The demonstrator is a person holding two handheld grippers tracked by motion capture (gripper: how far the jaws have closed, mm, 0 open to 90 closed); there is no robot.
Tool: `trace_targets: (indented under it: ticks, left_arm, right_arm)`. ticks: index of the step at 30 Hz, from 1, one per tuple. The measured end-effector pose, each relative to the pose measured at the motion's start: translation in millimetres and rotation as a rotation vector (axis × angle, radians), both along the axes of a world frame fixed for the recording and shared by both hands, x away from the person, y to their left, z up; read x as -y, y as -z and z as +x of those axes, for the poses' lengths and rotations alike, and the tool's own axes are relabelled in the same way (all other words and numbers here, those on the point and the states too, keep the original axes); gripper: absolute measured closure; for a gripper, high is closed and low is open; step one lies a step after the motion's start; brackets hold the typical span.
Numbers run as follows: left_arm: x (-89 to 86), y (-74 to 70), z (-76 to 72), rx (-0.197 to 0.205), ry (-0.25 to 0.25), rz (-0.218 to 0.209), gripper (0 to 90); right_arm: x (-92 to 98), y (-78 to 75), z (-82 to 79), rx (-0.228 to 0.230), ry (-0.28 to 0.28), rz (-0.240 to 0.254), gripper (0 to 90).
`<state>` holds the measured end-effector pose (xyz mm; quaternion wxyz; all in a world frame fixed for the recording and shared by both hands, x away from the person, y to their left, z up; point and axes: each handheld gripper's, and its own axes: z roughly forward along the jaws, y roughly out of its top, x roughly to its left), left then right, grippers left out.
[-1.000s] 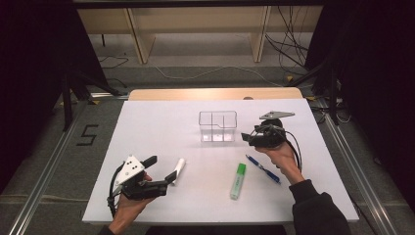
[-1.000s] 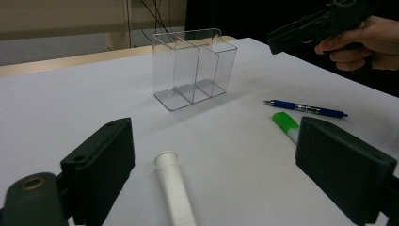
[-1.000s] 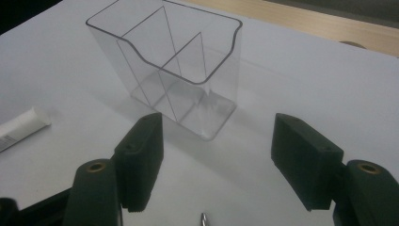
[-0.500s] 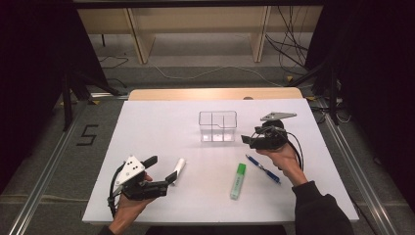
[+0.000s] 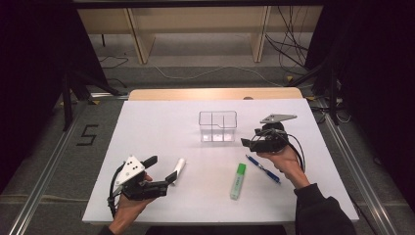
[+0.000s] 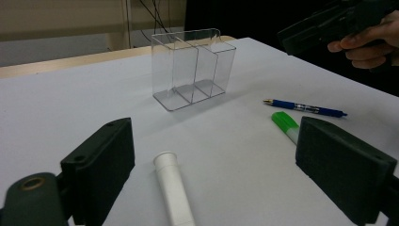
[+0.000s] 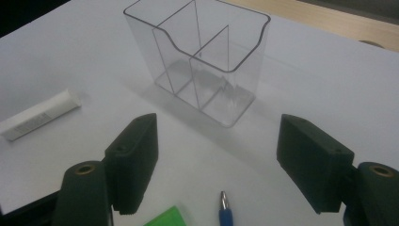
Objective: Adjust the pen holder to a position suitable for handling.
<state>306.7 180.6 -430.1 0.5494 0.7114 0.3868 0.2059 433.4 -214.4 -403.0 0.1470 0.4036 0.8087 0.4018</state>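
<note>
The left gripper (image 5: 164,170) sits near the front left corner of the table (image 5: 147,122). Its jaws are wide apart and hold nothing. A white tube (image 6: 173,188) lies on the table right between them. The right gripper (image 5: 249,143) hangs by the right edge. Its jaws have just been opening and hold nothing. The clear box (image 5: 218,126) with 3 parts stands near the back edge. A green marker (image 5: 238,180) and a blue pen (image 5: 263,169) lie near the front.

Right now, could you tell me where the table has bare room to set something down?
The widest free patch lies left of the clear organizer, out to the table edge. It is crowded in front: white tube, green highlighter and blue pen lie between the grippers.
</note>
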Motion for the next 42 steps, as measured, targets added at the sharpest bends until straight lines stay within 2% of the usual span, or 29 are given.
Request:
trace_targets:
  ticks: [8,18,24,32,34,42]
  left_arm:
    - [-0.2,-0.3,0.1,0.002,0.0,0.002,11.8]
    - [-0.2,-0.2,0.3,0.001,0.0,0.003,11.8]
    - [-0.9,-0.2,0.5,-0.001,-0.004,0.002,11.7]
    - [-0.7,-0.2,0.6,-0.001,-0.003,0.001,11.7]
    - [-0.7,-0.1,0.8,-0.004,-0.005,-0.007,11.7]
    - [0.6,-0.4,2.2,-0.004,-0.006,-0.007,11.7]
  right_arm:
    - [1.4,1.2,-3.4,-0.011,-0.008,-0.031,30.6]
    - [4.6,7.1,-6.9,-0.051,-0.034,-0.092,30.9]
    - [6.5,11.7,-8.3,-0.084,-0.064,-0.11,30.5]
    - [8.3,17.2,-10.4,-0.125,-0.066,-0.159,29.9]
    - [8.8,18.6,-10.1,-0.119,-0.074,-0.174,29.9]
    - [10.7,24.7,-9.3,-0.15,-0.075,-0.215,30.0]
